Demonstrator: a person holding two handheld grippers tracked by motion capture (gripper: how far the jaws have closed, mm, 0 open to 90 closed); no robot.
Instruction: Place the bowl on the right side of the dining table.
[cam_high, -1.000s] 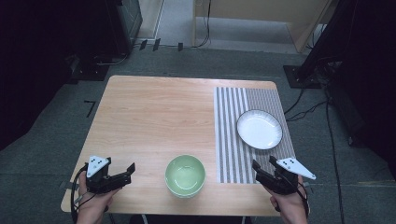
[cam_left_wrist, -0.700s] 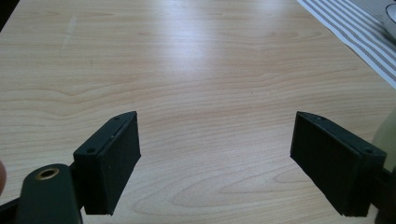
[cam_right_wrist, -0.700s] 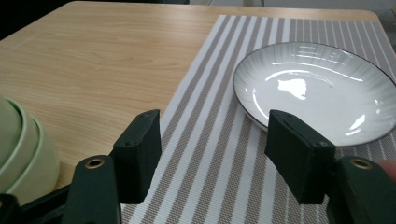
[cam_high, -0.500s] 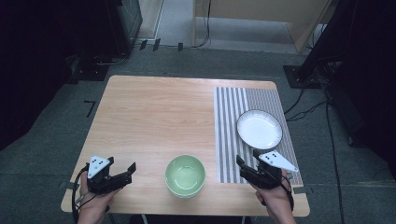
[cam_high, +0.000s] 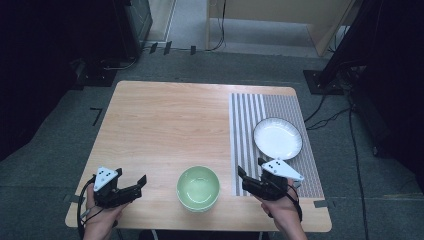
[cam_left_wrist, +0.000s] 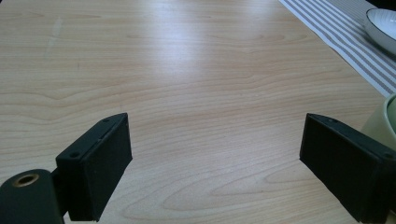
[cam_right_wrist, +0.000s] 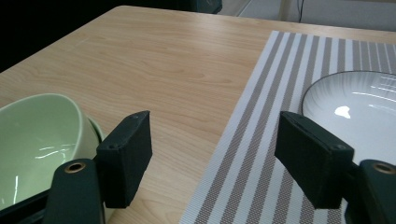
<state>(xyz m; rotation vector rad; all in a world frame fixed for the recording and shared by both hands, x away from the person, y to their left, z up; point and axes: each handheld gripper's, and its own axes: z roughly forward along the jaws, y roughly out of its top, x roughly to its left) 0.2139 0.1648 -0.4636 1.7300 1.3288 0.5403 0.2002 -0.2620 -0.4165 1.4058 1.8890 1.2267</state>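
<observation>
The right tool (cam_high: 248, 181) was seen at the near edge of the desk (cam_high: 165, 125), between the green bowl (cam_high: 198, 187) and the white plate (cam_high: 277, 138), with its tips over the left border of the striped mat (cam_high: 250, 120). Its jaws had just been opening and nothing was between them; in the right gripper view the bowl (cam_right_wrist: 37, 140) was just beside the left jaw and the plate (cam_right_wrist: 359, 107) beyond the right one. The step in hand was judged to be an approach to the bowl, not yet a grasp, since no pad was pressed on it. The left tool (cam_high: 134, 186) was held low at the near left corner, wide open and empty, pointed towards the bowl, whose rim (cam_left_wrist: 387, 116) was glimpsed past its right jaw in the left gripper view. The bowl stood upright and empty on bare wood near the front edge, well apart from the plate, which lay on the mat at the right. For the next move, one jaw would probably have to be brought inside the rim and the other outside before closing. The desk was of pale wood grain. Around it, a grey carpeted floor (cam_high: 60, 150), dark equipment stands and trailing cables (cam_high: 320, 112) were seen.
</observation>
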